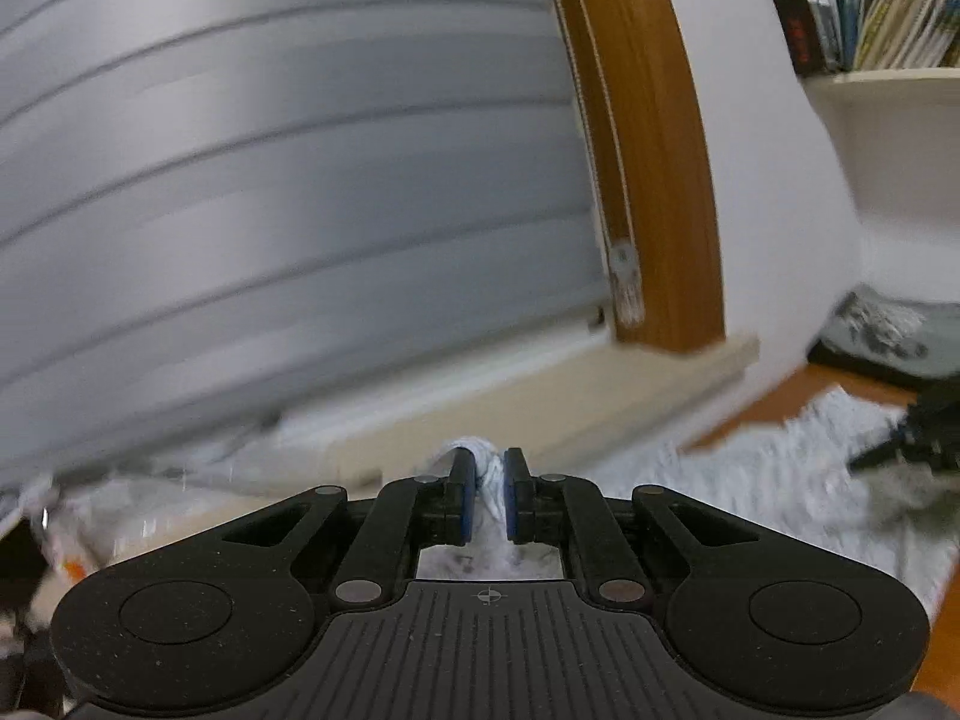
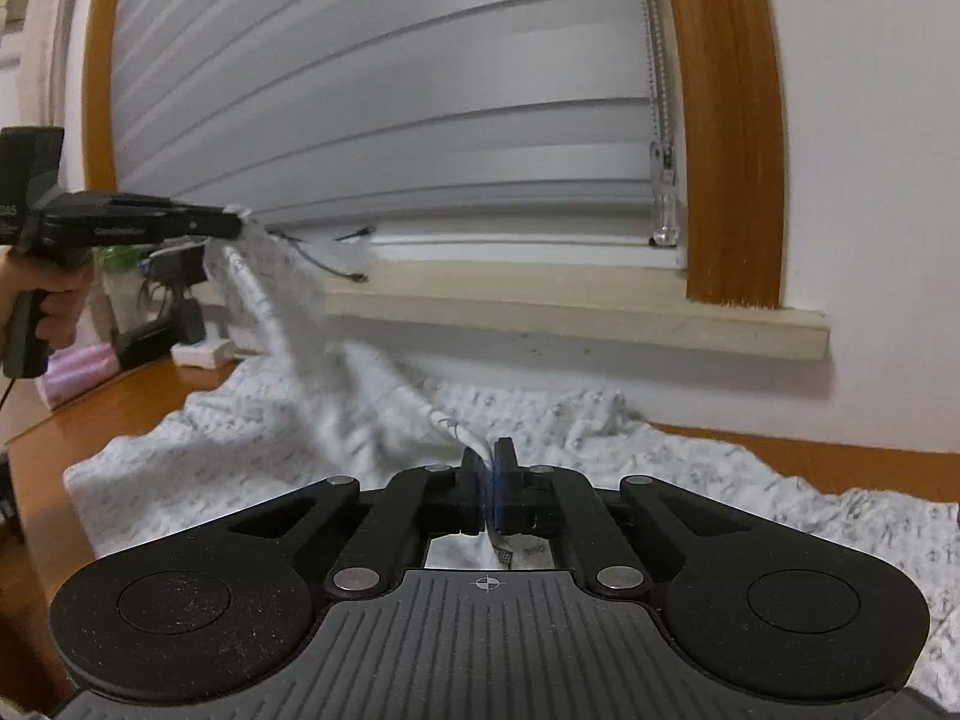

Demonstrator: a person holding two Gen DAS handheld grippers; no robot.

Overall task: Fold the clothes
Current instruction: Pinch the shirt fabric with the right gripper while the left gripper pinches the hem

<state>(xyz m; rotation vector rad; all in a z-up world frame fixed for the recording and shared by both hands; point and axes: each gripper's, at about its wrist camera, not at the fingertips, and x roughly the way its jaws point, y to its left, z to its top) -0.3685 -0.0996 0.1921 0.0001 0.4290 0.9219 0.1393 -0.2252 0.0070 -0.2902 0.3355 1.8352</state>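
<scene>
Garment point(image 2: 540, 420) edge pinched in right gripper point(image 2: 487, 468)

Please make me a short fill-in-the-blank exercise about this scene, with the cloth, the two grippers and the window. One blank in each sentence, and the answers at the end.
1. The left gripper and the right gripper are both shut on the white patterned ____.
2. The garment lies on a ____ wooden table.
3. The blind over the window is pulled ____.
4. The window frame is made of ____.

Answers: garment; brown; down; wood
</scene>
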